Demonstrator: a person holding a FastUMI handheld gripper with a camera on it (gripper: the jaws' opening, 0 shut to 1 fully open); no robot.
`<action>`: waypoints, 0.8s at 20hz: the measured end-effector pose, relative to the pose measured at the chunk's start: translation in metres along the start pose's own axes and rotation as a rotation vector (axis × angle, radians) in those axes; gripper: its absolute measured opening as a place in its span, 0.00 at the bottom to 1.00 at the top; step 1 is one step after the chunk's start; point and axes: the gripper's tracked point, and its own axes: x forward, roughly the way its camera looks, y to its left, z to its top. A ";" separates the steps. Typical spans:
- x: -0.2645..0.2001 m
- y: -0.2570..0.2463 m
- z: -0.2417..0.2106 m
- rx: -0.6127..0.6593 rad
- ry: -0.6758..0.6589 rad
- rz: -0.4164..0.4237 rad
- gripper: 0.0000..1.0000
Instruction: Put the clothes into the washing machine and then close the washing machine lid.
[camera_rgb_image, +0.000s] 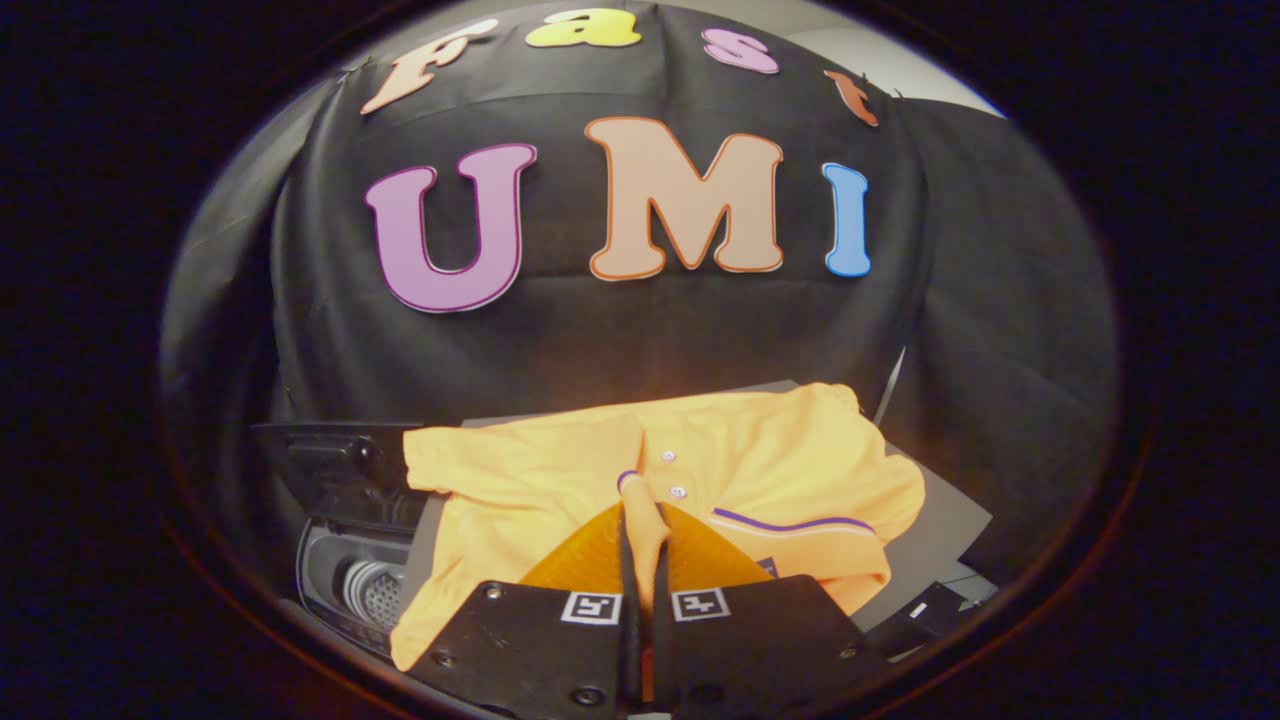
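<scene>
An orange polo shirt (780, 460) with purple trim and white buttons lies spread over a grey surface (945, 530) just ahead of the fingers. My gripper (643, 515) is shut on a pinched fold of the shirt near its button placket, with cloth squeezed between both fingers. To the left, lower than the shirt, the washing machine's open drum (365, 590) shows its metal inside, with the raised dark lid (335, 465) behind it. The shirt's left edge hangs over the machine's opening.
Black cloth forms the booth's wall behind the shirt. A dark block with white marks (925, 615) sits to the right of the fingers beside the grey surface.
</scene>
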 end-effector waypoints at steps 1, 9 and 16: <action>-0.003 0.010 0.010 0.003 -0.021 0.020 0.04; -0.023 0.098 0.053 0.073 -0.089 0.173 0.04; -0.031 0.209 0.039 0.062 -0.032 0.338 0.04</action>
